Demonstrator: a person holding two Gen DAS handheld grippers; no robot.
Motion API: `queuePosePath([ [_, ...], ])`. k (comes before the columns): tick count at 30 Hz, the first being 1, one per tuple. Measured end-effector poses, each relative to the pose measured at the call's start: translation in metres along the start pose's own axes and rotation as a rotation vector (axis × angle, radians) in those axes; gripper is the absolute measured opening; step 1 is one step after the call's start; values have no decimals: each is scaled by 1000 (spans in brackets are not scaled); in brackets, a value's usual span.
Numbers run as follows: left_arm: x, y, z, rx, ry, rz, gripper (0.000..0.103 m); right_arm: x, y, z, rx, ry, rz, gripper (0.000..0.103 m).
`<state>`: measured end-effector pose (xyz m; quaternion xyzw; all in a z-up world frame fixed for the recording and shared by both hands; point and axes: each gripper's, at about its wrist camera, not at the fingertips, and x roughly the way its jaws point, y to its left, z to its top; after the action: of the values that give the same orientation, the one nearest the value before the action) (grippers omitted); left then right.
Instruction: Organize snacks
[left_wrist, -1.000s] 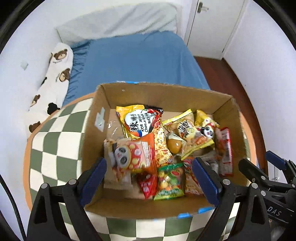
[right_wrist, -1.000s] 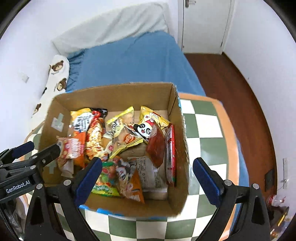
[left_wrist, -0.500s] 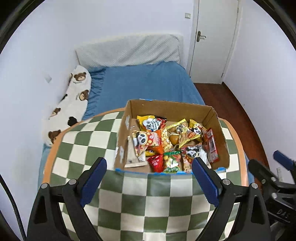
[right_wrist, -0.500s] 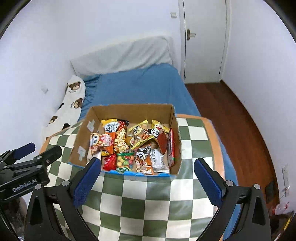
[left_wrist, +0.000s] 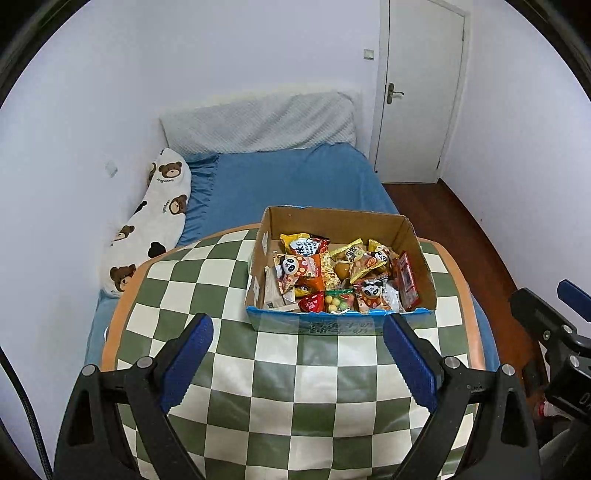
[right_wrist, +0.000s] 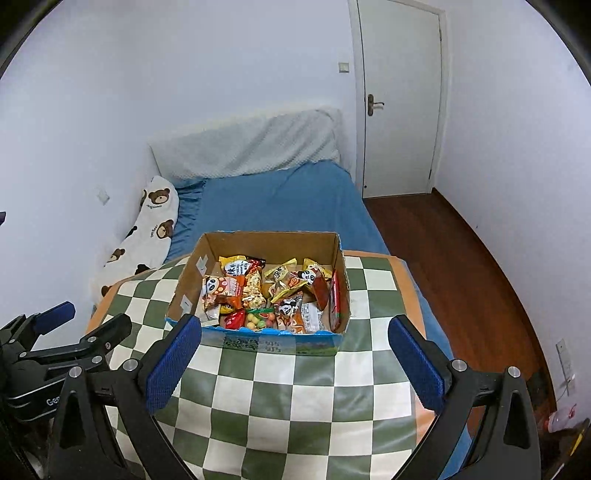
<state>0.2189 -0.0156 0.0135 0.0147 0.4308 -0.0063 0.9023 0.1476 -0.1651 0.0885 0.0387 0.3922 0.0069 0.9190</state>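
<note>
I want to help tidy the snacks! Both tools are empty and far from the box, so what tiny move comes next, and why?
Probably ease the left tool, open and empty, forward toward the cardboard box on the checkered table. The snack packets all lie jumbled inside, out of reach from here. The right tool is open and empty too, so it could go instead.

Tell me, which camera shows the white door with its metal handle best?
The right wrist view: the white door stands whole, handle plain. The left wrist view shows the same door with its top cut by the picture's edge.
</note>
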Motion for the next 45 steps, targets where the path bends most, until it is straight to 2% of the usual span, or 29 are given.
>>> queuePosePath([
  [10, -2, 2, -1, -15, -7, 8, 94, 1, -4, -1, 11, -11, -21, 103],
  [16, 15, 2, 8, -24, -18, 33, 94, 21, -12, 6, 13, -20, -61, 103],
  [19, 30, 1, 14, -17, -17, 32, 102, 37, -15, 8, 17, -10, -72, 103],
  [23, 49, -1, 18, -11, -24, 44, 103, 56, -17, 10, 22, -6, -89, 103],
  [33, 99, -4, 21, -17, 46, 52, 103, 101, -19, 12, 35, 31, -108, 103],
  [45, 117, -2, 23, -23, 70, 53, 103, 121, -17, 10, 28, 54, -114, 103],
])
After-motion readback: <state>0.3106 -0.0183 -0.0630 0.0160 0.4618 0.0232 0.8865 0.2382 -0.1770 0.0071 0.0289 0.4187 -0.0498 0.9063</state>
